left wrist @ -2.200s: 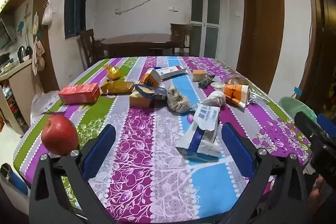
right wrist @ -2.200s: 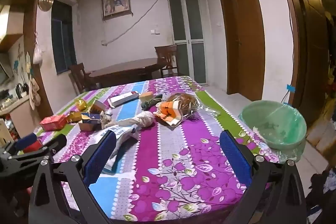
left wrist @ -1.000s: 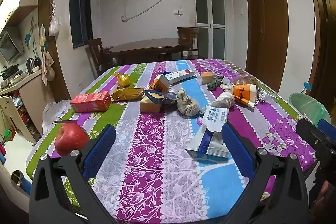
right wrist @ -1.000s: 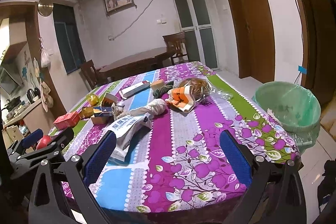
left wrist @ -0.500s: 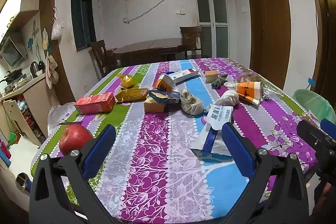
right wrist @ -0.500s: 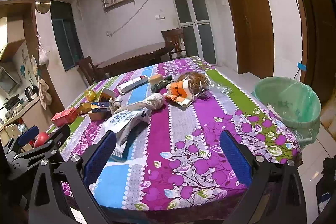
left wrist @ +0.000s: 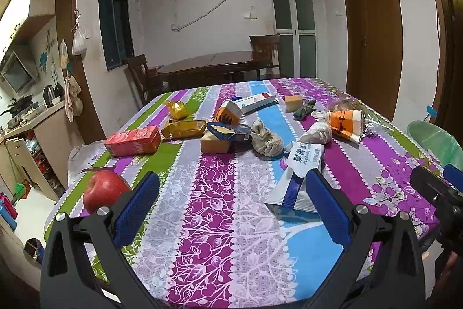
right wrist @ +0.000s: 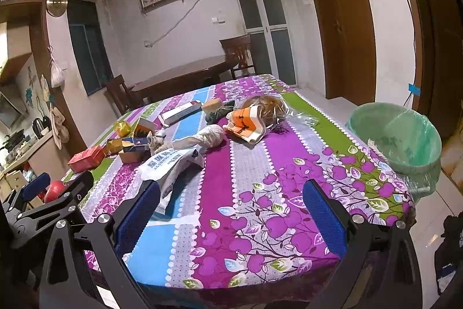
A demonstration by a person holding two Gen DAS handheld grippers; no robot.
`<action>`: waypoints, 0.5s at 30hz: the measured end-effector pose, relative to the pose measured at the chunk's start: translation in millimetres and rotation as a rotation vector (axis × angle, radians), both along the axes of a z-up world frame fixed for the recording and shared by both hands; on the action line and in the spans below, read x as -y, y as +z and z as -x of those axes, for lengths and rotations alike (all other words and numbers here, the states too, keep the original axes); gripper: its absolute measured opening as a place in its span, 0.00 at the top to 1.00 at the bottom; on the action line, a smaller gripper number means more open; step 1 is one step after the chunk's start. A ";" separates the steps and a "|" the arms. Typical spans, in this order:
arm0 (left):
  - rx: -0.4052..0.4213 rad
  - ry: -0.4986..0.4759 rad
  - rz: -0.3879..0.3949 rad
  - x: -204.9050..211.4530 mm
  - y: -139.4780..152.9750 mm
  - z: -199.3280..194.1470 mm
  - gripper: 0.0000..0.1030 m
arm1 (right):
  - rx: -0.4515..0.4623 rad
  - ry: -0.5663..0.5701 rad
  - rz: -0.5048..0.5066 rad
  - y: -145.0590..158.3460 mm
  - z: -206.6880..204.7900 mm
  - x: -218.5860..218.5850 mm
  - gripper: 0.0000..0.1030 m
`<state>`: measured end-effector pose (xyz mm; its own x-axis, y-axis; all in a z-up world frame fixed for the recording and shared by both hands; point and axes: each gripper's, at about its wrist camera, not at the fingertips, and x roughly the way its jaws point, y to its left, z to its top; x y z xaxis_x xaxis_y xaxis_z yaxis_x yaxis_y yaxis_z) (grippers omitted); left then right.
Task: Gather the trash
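Note:
Trash is scattered over a table with a purple striped cloth [left wrist: 220,210]. A white and blue wipes packet [left wrist: 301,173] lies nearest, just past my left gripper's right finger. Behind it are a crumpled rag [left wrist: 266,139], a wadded tissue [left wrist: 317,133], an orange paper cup [left wrist: 345,120], small cartons [left wrist: 228,132] and a red box [left wrist: 133,141]. My left gripper [left wrist: 231,207] is open above the table's near edge, holding nothing. My right gripper [right wrist: 231,210] is open too, over the near right corner. A green-lined bin [right wrist: 396,135] stands on the floor to the right.
A red apple [left wrist: 104,193] sits at the table's near left corner. A dark wooden table with chairs [left wrist: 208,68] stands behind. A kitchen counter [left wrist: 26,123] runs along the left wall; brown doors [left wrist: 373,19] are on the right.
Both grippers have drawn back and risen a little from the table, so more of the cloth's near edge shows. Both stayed open. Nothing on the table moved.

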<state>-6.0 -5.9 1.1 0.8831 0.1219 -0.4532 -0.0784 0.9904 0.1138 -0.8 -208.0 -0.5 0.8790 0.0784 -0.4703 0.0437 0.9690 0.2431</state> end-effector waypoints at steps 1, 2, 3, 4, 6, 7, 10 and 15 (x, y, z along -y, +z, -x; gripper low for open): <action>-0.001 0.001 0.000 -0.3 -0.5 -0.1 0.05 | -0.001 0.000 0.000 -0.5 -0.1 0.2 0.04; -0.002 0.002 0.000 -1.2 -0.7 0.1 0.05 | -0.003 0.000 -0.001 -0.9 -0.1 0.2 0.04; -0.002 0.003 0.000 -1.1 -1.2 -0.1 0.05 | -0.004 0.000 -0.001 -1.2 -0.1 0.1 0.04; -0.003 0.003 0.000 -1.0 -1.4 0.0 0.05 | -0.005 0.000 -0.001 -1.5 -0.3 0.0 0.04; -0.003 0.002 -0.001 -1.3 -1.6 0.1 0.05 | -0.007 0.000 -0.001 -2.0 -0.2 -0.6 0.04; -0.004 0.003 -0.002 -1.7 -1.7 0.2 0.05 | -0.008 0.001 0.000 -2.4 -0.6 -0.8 0.04; -0.006 0.005 0.000 -2.5 -2.2 0.3 0.05 | -0.013 0.000 0.001 -3.3 -1.3 -1.8 0.04; -0.010 0.006 0.000 -3.6 -3.6 0.1 0.05 | -0.015 0.000 0.001 -3.7 -2.1 -1.7 0.04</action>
